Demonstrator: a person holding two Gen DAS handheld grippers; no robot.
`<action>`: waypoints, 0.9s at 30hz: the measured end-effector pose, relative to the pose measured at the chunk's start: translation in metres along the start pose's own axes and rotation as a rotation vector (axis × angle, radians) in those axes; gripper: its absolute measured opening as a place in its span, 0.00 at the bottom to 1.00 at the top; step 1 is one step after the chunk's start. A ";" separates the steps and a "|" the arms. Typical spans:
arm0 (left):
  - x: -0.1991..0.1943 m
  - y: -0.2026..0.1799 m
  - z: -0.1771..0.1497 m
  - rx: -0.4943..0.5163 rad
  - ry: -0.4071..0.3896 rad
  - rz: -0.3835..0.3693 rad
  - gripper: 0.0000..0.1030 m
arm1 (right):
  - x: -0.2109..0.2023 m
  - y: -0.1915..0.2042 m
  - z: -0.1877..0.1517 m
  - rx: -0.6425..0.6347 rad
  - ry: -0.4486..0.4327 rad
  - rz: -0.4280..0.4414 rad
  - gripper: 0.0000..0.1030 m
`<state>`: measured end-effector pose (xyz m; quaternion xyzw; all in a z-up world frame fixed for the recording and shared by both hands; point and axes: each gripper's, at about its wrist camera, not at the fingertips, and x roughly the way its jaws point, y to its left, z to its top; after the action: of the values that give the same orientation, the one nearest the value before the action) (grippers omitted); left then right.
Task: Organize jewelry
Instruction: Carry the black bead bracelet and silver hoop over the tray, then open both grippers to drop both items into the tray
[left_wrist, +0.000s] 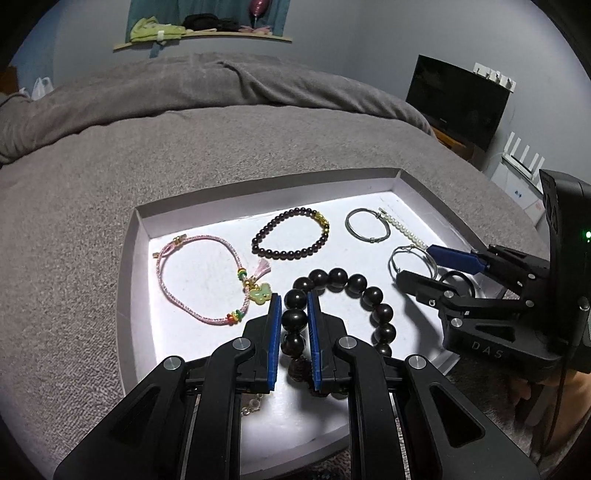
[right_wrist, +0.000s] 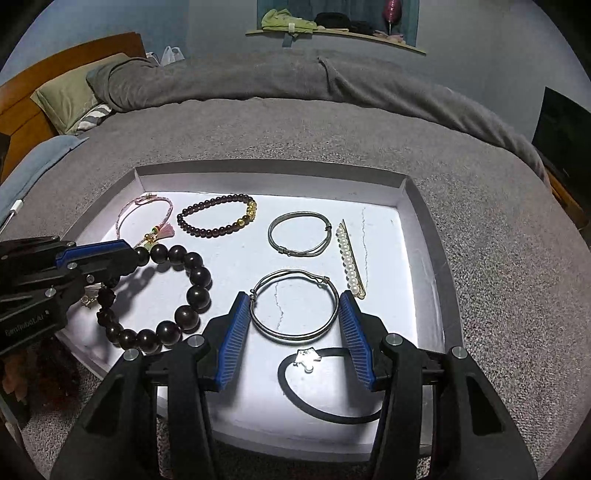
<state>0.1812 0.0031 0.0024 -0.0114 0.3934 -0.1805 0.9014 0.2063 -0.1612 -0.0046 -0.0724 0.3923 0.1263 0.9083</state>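
Home bedroom. Large bed (right_wrist: 295, 129) under a grey blanket (left_wrist: 92, 177), with a green pillow (right_wrist: 62, 99) against a wooden headboard (right_wrist: 22, 96) at one end. Window ledge (right_wrist: 332, 33) on the far wall carries folded green cloth (right_wrist: 284, 20) and dark clothing (right_wrist: 332, 18). Dark TV screen (left_wrist: 458, 99) stands to one side, white router with antennas (left_wrist: 524, 162) near it. Shallow white tray (right_wrist: 424, 206) of bracelets sits on the bed. Plain blue-grey walls.

grey blanket (left_wrist: 184, 155), dark screen (left_wrist: 458, 99), green pillow (right_wrist: 62, 96)
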 end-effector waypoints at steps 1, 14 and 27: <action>0.000 0.000 0.000 -0.001 -0.001 0.002 0.15 | 0.000 0.000 0.000 0.001 0.000 0.001 0.49; -0.006 0.004 0.003 -0.026 -0.028 0.035 0.29 | -0.011 -0.004 0.001 0.027 -0.044 0.005 0.53; -0.059 -0.001 0.007 -0.024 -0.162 0.141 0.74 | -0.053 -0.008 0.006 0.084 -0.154 0.021 0.88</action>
<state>0.1485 0.0207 0.0490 -0.0091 0.3212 -0.1105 0.9405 0.1778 -0.1770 0.0379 -0.0200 0.3269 0.1245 0.9366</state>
